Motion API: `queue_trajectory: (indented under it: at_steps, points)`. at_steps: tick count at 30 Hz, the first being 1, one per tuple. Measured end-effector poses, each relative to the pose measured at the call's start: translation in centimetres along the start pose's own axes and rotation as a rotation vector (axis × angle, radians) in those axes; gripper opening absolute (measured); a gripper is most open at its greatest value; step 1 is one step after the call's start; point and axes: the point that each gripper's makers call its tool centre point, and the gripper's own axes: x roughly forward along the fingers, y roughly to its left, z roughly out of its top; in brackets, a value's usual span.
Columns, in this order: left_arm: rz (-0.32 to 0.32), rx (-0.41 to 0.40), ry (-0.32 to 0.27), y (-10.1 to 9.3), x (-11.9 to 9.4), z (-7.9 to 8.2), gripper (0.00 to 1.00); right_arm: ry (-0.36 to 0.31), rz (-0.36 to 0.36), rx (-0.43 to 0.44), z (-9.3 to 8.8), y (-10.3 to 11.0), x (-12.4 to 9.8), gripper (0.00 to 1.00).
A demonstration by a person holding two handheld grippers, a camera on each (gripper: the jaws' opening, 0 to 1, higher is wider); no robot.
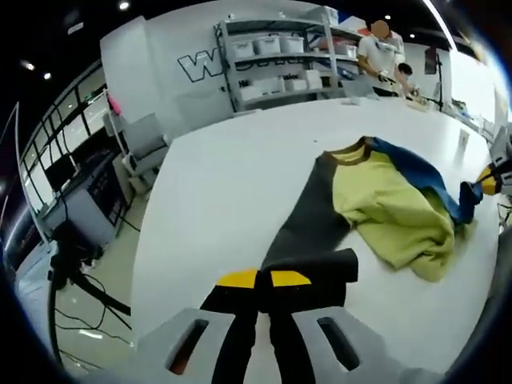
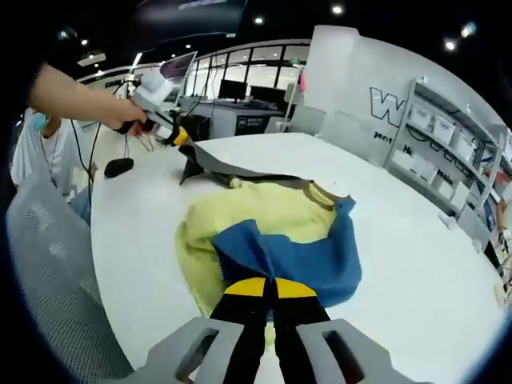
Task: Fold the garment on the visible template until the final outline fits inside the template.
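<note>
At the bottom centre of the left gripper view, the left gripper (image 1: 265,280) is clamped on the dark sleeve (image 1: 308,232). In the right gripper view's lower middle, the right gripper (image 2: 265,290) pinches the blue sleeve (image 2: 284,256). The garment (image 1: 384,200) lies crumpled mid-frame on the white table (image 1: 232,192) (no template outline can be made out). Uneven pulling could likely bunch the yellow body further or drag it off target.

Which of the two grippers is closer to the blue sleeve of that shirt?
Right. The right gripper is shut on the blue sleeve; the left gripper grips the dark sleeve opposite.
</note>
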Motion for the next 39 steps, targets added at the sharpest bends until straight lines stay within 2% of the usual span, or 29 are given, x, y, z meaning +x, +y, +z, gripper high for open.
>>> queue_trajectory:
  at_steps: [7,11,16,20,23,25,32,36,39]
  points:
    - [-0.031,0.020,0.033,-1.1,0.1,-1.0,0.11,0.006,-0.126,0.026,-0.9,-5.5,-1.5,0.00]
    - [-0.049,0.039,0.029,-2.1,-0.4,-0.8,0.12,0.016,-0.181,0.041,-1.7,-7.9,-2.6,0.00]
    - [-0.097,0.110,-0.019,-4.1,-1.0,0.7,0.16,0.032,-0.250,0.067,-3.0,-10.6,-4.1,0.00]
    - [-0.130,0.126,-0.059,-5.8,-1.5,2.2,0.19,0.036,-0.298,0.089,-3.8,-12.2,-5.3,0.00]
    - [-0.201,0.147,-0.102,-8.3,-1.8,3.5,0.21,0.039,-0.337,0.112,-4.5,-13.7,-6.4,0.00]
    - [-0.252,0.165,-0.109,-10.0,-1.9,3.7,0.21,0.040,-0.362,0.127,-4.9,-14.5,-7.1,0.00]
    - [-0.348,0.189,-0.061,-13.5,-1.3,2.0,0.22,0.053,-0.433,0.148,-6.4,-16.9,-9.2,0.00]
    - [-0.375,0.186,-0.042,-14.5,-1.0,1.4,0.22,0.061,-0.467,0.168,-7.3,-17.9,-10.2,0.00]
    - [-0.390,0.179,-0.031,-15.0,-0.8,1.0,0.22,0.065,-0.464,0.184,-7.7,-17.7,-10.2,0.00]
